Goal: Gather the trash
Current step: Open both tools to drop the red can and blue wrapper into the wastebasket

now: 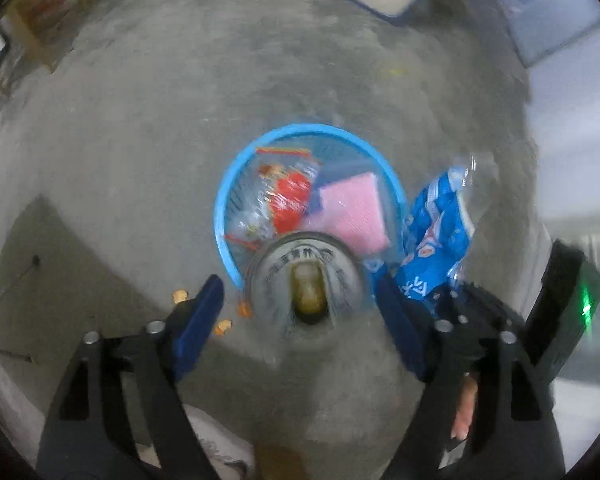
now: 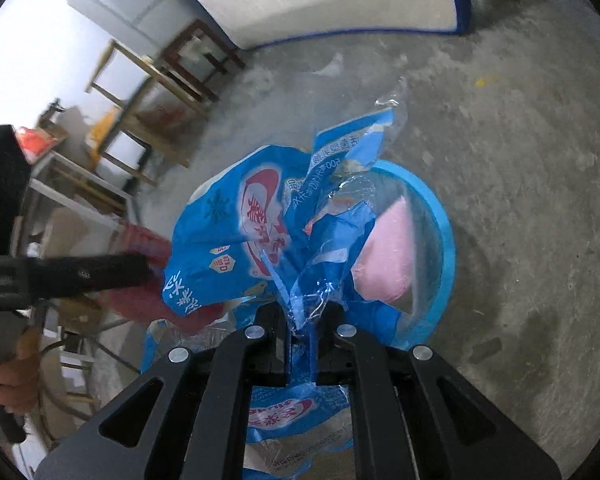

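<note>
- Judged step: dropping trash into the blue basket [image 1: 221, 216] on the concrete floor [image 1: 140, 140].
- The left gripper [image 1: 300, 316] is spread, nothing pinched; a clear bottle [image 1: 308, 280] sits between its fingers at 6 o'clock of the basket rim.
- The right gripper [image 2: 302, 344] is pressed together, pinching a crumpled blue printed wrapper [image 2: 240, 232] over the basket at its 3 o'clock side.
- Centre the wrapper over the opening before release; it is light and may drift.
</note>
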Tool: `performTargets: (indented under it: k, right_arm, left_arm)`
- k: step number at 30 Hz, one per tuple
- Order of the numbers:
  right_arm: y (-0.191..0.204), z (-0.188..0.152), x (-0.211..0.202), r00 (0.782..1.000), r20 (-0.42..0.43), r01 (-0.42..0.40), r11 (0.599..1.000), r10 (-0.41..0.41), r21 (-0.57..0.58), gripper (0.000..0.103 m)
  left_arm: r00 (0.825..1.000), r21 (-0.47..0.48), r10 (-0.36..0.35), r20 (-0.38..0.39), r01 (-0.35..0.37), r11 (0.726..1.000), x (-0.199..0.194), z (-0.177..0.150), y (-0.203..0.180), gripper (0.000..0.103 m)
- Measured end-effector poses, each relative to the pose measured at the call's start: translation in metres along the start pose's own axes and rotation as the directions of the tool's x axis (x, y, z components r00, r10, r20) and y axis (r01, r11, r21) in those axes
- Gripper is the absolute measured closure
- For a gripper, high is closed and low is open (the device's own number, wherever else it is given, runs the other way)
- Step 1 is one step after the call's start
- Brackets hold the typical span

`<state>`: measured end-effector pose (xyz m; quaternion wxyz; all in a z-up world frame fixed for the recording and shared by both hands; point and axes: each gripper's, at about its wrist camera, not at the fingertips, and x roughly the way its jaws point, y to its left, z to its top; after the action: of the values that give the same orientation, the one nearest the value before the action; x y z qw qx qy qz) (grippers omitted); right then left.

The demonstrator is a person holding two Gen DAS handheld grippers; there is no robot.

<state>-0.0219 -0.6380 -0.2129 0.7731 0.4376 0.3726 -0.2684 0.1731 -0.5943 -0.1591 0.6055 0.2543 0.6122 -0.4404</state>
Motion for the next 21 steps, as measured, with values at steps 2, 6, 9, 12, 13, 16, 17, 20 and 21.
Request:
performTargets:
  k: [2, 6, 9, 12, 13, 16, 17, 20, 21]
  right_arm:
    - [-0.008, 0.004, 0.022, 0.999, -0.034, 0.020, 1.000, -0.019, 0.008, 0.094]
    - [-0.014, 0.007, 0.048, 0.995, -0.074, 0.068, 0.998, -0.068, -0.009, 0.094]
    - [-0.009, 0.012, 0.063, 0.989, -0.085, 0.120, 0.992, -0.124, -0.050, 0.094]
    - [-0.007, 0.017, 0.094, 0.974, -0.140, 0.164, 0.982, -0.176, -0.098, 0.094]
    - [-0.007, 0.016, 0.106, 0.967, -0.168, 0.175, 0.978, -0.192, -0.113, 0.094]
    - [-0.003, 0.014, 0.130, 0.939, -0.214, 0.231, 0.956, -0.268, -0.182, 0.092]
    - [0.000, 0.015, 0.130, 0.935, -0.220, 0.236, 0.952, -0.277, -0.196, 0.090]
    - [0.003, 0.017, 0.113, 0.943, -0.217, 0.211, 0.958, -0.251, -0.192, 0.060]
    - [0.005, 0.017, 0.103, 0.954, -0.204, 0.181, 0.965, -0.220, -0.192, 0.046]
  left_arm:
    - [1.000, -0.032, -0.018, -0.004, 0.018, 0.999, 0.001, 0.005, 0.006, 0.027]
    - [0.999, -0.012, -0.025, 0.043, 0.025, 1.000, -0.027, -0.001, 0.013, 0.027]
    - [0.994, 0.031, -0.026, 0.103, 0.023, 0.999, -0.065, -0.012, 0.015, 0.027]
    - [0.984, 0.073, -0.040, 0.173, 0.027, 0.997, -0.111, -0.029, 0.018, 0.027]
    - [0.979, 0.087, -0.050, 0.196, 0.033, 0.996, -0.127, -0.038, 0.021, 0.027]
    - [0.969, 0.126, -0.060, 0.239, 0.031, 0.992, -0.169, -0.064, 0.029, 0.024]
    - [0.964, 0.137, -0.054, 0.259, 0.019, 0.990, -0.185, -0.076, 0.034, 0.023]
    - [0.946, 0.131, -0.031, 0.321, -0.012, 0.991, -0.220, -0.110, 0.055, 0.021]
    - [0.937, 0.115, -0.029, 0.347, -0.012, 0.993, -0.233, -0.123, 0.066, 0.020]
